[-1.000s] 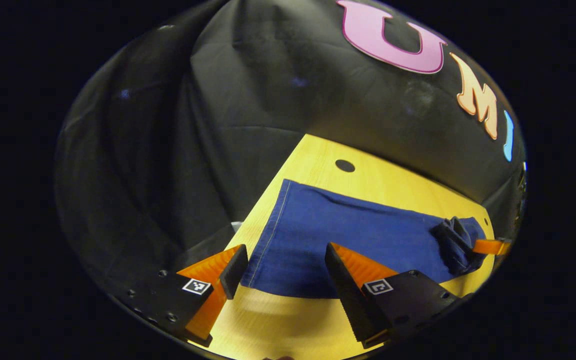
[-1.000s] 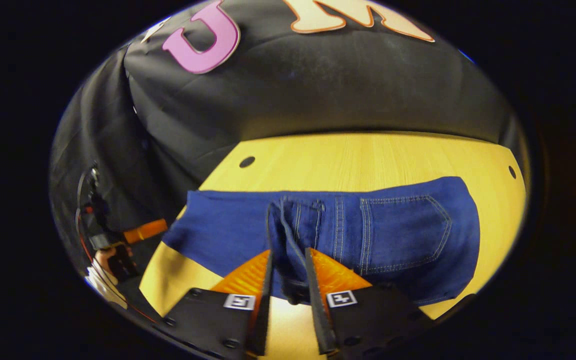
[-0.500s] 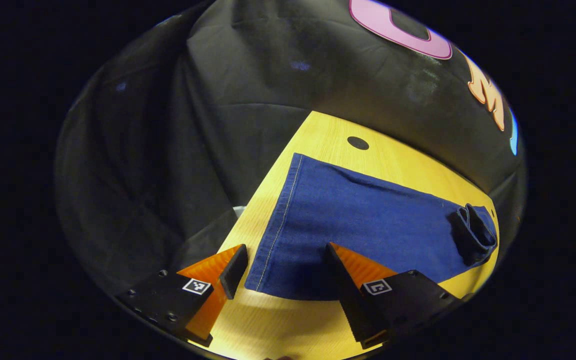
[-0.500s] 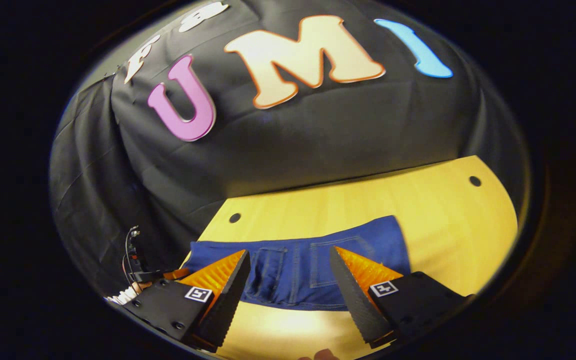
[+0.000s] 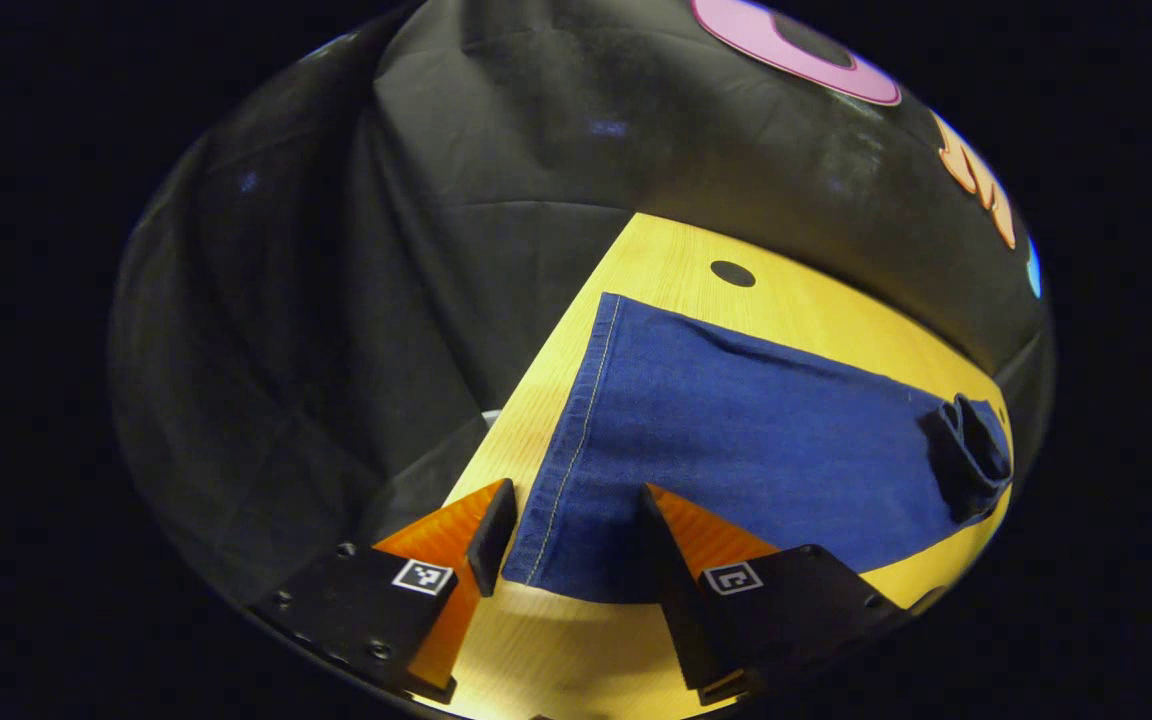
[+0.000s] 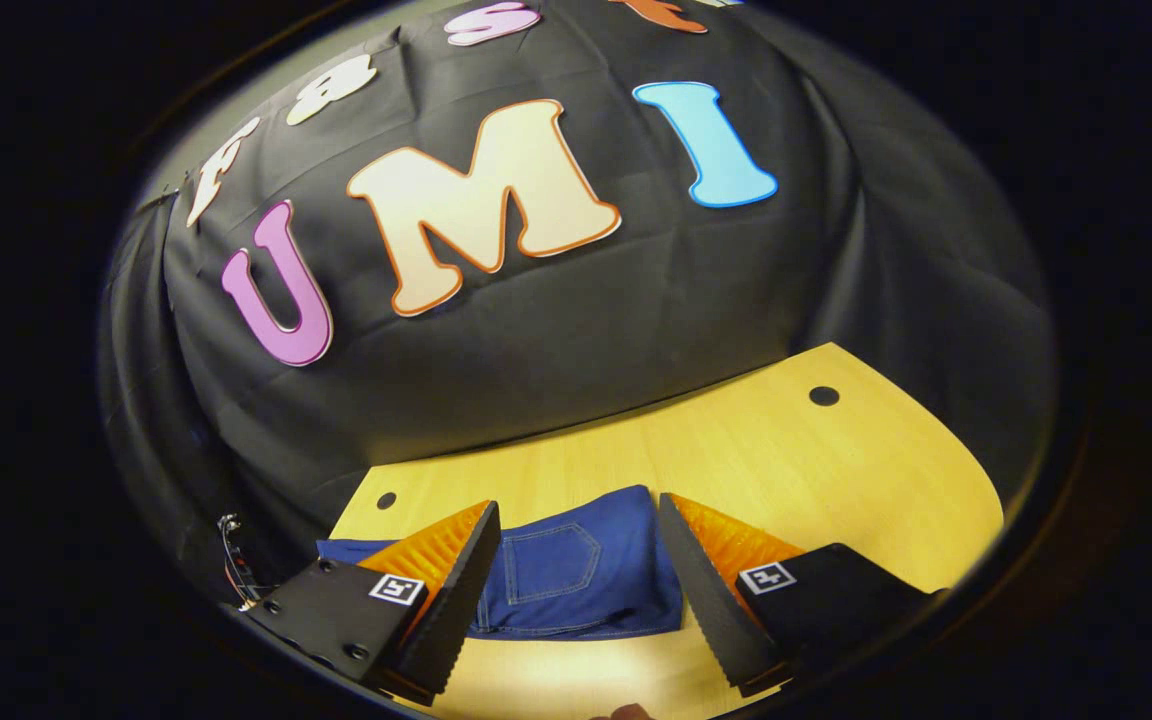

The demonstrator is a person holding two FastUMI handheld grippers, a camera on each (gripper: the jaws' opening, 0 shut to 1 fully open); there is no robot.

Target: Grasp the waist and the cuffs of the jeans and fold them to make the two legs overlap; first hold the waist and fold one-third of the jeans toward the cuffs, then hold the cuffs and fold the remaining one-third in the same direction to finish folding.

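Left gripper [image 5: 566, 540]: we're holding its jaws apart, straddling the near corner of the cuffs [image 5: 576, 450], one finger just outside the hem, the other over the denim. Nothing pinched yet. Looks like we're lining up for the cuff grasp, so the hem stitching is sitting right between the jaws.

Right gripper [image 6: 581, 570]: jaws spread wide, gripping nothing, hovering above the surface [image 6: 786, 450] and looking down on the waist end, back pocket [image 6: 546, 565] facing up.

Jeans [image 5: 756, 440] are lying flat on the yellow wood, legs apparently stacked into one strip, cuffs toward our left, waist [image 5: 966, 455] at the far right end, bunched into a small roll there. Our read: the waist fold is either done or only partly laid; can't tell how much length it covers.

Farther back, holes in the surface [image 5: 733, 273], then the black cloth wall.

Next move likely needs both layers of hem caught, or the legs will be sliding apart.
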